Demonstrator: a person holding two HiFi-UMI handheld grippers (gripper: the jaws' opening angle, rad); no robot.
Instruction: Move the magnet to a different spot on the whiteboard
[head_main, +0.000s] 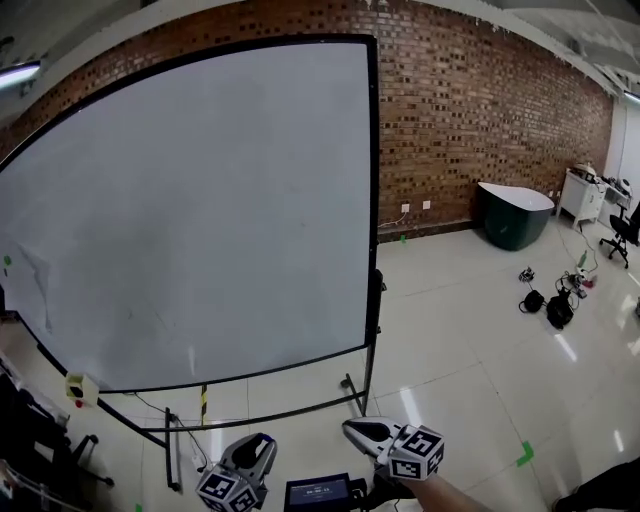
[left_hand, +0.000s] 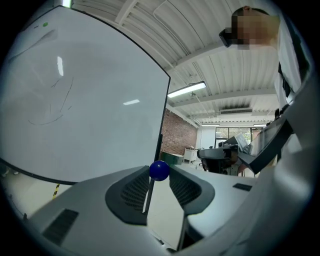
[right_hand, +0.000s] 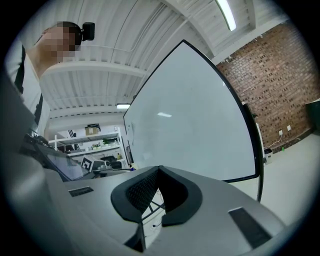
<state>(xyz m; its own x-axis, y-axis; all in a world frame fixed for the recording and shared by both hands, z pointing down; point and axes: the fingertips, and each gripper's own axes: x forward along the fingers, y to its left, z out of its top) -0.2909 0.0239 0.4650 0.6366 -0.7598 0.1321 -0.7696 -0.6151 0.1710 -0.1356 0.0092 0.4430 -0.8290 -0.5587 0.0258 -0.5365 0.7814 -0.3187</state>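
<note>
A large whiteboard (head_main: 200, 200) on a stand fills the left of the head view, and its face also shows in the left gripper view (left_hand: 75, 100) and the right gripper view (right_hand: 200, 125). A small blue ball magnet (left_hand: 159, 170) sits pinched between the tips of my left gripper (left_hand: 159, 173), away from the board. In the head view the left gripper (head_main: 262, 442) is low, in front of the board's bottom edge, and the magnet is hidden there. My right gripper (head_main: 352, 428) hangs beside it, with its jaw tips (right_hand: 159, 169) together and nothing between them.
A small green dot (head_main: 8, 261) sits at the board's left edge. The stand's feet (head_main: 352, 385) stick out on the tiled floor. A dark green tub (head_main: 515, 215), a white cabinet (head_main: 580, 192) and loose gear with cables (head_main: 552, 300) lie to the right.
</note>
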